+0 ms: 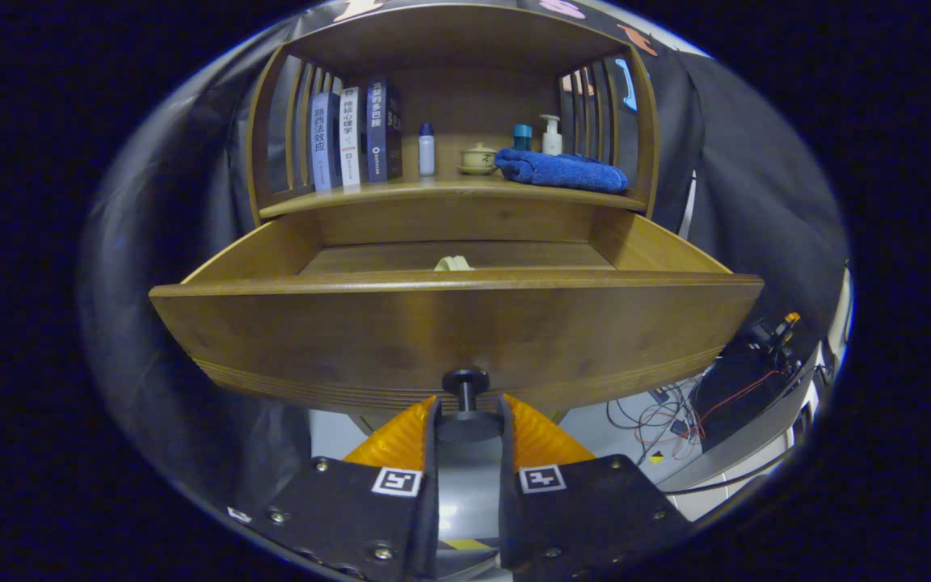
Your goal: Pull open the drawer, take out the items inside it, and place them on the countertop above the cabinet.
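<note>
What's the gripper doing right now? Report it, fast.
Gripper: closed on the drawer knob, one finger on each side; drawer pulled open.

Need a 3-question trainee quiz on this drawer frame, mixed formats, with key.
1. True or false: the brown wooden drawer is pulled open.
2. The hand-held gripper has its fingers on either side of what? A) folded blue towel B) round black drawer knob C) small white bottle with blue cap
3. Fill in: a small pale item lies ___ the drawer.

Key: 1 true; 2 B; 3 inside.
</note>
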Tool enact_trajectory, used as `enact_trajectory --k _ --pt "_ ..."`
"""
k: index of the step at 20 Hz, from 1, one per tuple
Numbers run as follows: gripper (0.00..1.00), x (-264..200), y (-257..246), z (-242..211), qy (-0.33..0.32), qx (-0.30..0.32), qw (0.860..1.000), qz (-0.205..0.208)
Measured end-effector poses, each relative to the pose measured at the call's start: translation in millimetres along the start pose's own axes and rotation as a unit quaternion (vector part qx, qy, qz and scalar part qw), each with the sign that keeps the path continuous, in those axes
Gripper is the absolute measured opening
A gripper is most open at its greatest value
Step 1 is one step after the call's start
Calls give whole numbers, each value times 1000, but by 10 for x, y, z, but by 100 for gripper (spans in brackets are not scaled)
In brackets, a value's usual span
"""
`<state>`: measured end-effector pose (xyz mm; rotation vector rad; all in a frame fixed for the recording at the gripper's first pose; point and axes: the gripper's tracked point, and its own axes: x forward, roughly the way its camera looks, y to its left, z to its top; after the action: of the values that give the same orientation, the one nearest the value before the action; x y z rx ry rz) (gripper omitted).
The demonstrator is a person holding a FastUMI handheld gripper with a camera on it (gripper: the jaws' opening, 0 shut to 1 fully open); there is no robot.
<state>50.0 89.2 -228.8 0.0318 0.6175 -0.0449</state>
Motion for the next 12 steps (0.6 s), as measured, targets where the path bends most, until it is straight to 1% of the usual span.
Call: enact_trajectory --k 2,3,5,6,8,12 --pt "30 3 9 -5 1 4 1000 4" --pt "32 2 17 -15 3 4 1000 7" --pt "45 -48 40 -49 6 -3 1000 16" --pt "52 -54 71 -41 1 -5 1000 24" --pt "62 -158 92 45 -22 -4 999 31" --pt "64 -405 69 459 -88 0 996 32"
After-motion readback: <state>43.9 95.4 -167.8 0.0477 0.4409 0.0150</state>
